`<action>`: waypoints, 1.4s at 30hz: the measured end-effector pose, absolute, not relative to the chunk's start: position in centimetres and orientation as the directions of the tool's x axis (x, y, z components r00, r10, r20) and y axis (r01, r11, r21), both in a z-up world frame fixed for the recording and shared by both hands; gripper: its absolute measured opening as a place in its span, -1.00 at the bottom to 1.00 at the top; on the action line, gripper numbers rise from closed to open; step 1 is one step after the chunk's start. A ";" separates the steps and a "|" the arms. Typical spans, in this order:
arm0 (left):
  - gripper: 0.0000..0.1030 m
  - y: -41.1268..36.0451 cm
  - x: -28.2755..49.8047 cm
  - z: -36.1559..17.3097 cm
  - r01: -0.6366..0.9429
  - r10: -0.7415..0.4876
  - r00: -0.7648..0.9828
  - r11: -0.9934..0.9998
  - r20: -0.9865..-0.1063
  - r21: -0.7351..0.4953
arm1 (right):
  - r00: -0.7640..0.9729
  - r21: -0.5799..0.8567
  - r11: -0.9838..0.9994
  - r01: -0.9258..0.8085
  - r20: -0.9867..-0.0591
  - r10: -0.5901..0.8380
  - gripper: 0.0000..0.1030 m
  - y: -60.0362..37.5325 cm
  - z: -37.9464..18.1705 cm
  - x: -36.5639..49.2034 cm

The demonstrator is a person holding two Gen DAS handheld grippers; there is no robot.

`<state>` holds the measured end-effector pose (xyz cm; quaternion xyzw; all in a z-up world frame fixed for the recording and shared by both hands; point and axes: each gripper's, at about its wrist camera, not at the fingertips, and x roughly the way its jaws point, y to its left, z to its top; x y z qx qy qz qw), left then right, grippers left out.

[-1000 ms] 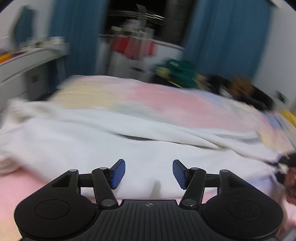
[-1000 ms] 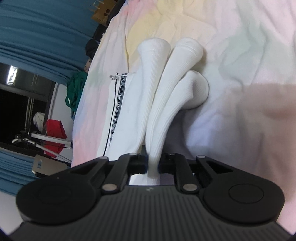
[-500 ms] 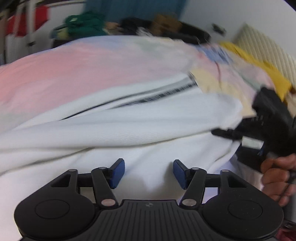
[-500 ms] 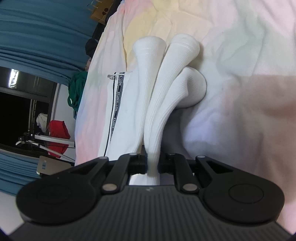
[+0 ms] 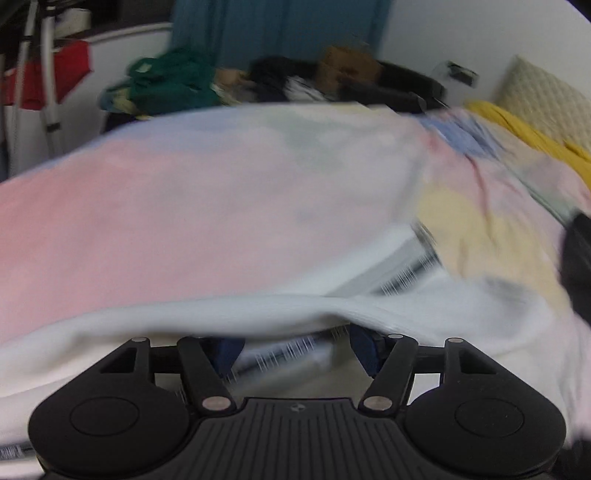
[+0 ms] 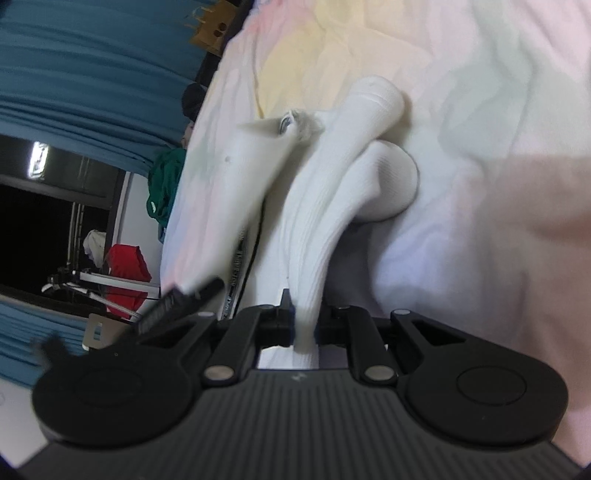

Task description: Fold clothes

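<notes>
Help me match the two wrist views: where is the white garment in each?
Left wrist: white garment spans the lower frame, draped over the open left gripper.
Right wrist: centre, bunched folds pinched in the right gripper.
Shared landmark: green clothes pile.

Left wrist view: low and close over the white garment (image 5: 229, 314), facing across the pastel bedspread (image 5: 184, 206) toward the blue curtain (image 5: 280, 33). Right wrist view: rolled sideways, close over the same garment (image 6: 325, 206), curtain (image 6: 92, 70) at its left. Shared: garment, bedspread, curtain.
</notes>
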<state>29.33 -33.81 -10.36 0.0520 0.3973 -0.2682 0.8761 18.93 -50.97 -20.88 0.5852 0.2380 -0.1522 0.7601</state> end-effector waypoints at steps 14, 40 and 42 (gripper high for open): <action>0.31 -26.2 27.6 -8.3 0.558 -0.448 0.554 0.825 -0.702 -0.087 | 0.829 0.785 0.342 0.516 -0.559 0.032 -0.73 -50.9 -21.1 19.7; 0.47 6.2 12.3 -5.4 0.085 -0.103 0.731 0.995 -0.675 -0.060 | 0.891 0.865 0.272 0.422 -0.451 0.053 -0.72 -52.0 -20.4 19.2; 0.49 6.1 12.5 -5.7 0.074 -0.095 0.730 0.995 -0.677 -0.059 | 0.894 0.878 0.231 0.419 -0.444 0.066 -0.68 -52.2 -21.1 19.3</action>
